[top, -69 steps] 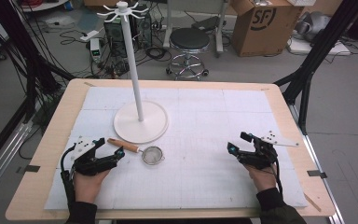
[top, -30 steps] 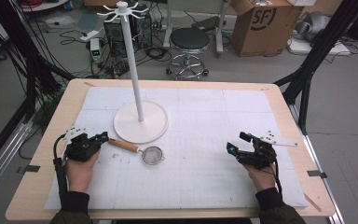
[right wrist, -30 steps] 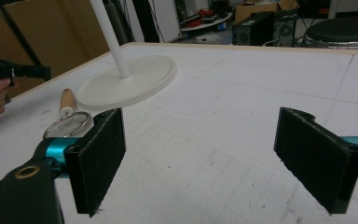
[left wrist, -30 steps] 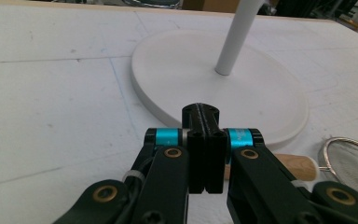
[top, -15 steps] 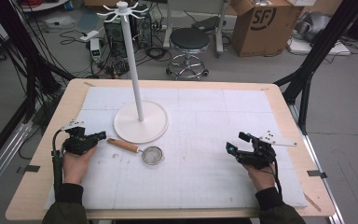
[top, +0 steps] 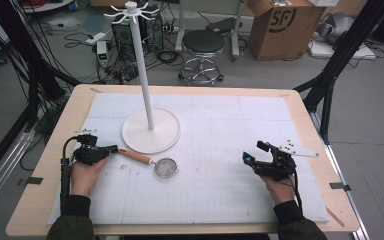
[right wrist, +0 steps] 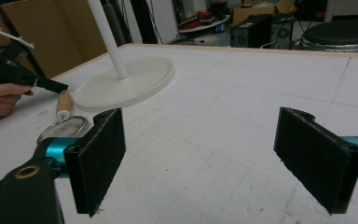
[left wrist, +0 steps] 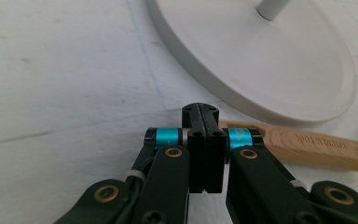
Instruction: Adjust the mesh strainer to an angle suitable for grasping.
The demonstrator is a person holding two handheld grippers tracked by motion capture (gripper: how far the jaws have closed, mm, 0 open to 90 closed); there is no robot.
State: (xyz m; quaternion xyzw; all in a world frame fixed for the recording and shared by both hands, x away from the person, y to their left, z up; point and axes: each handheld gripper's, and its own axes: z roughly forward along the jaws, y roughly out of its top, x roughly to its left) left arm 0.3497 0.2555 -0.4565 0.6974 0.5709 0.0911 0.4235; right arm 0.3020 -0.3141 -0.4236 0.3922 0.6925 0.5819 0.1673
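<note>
- Left gripper [top: 111, 149]: jaws together, empty, tips just beside the free end of the strainer's wooden handle [left wrist: 317, 149].
- Small mesh strainer [top: 166, 167] lies near the desk's left edge, just in front of the white stand's base [top: 167, 135].
- Judgement: part the jaws, straddle the handle mid-length, close squarely.
- Right gripper [top: 252, 161]: jaws wide apart, empty, near the right edge.
- Desk [top: 220, 90]: white gridded mat [top: 230, 120]. Beyond: stool [top: 202, 45], cardboard box [top: 280, 22].

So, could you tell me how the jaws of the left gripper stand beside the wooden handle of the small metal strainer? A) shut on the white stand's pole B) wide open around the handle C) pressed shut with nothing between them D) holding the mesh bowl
C: in the left gripper view the left gripper has its jaws pressed together, with the wooden handle just beyond, ungripped.
</note>
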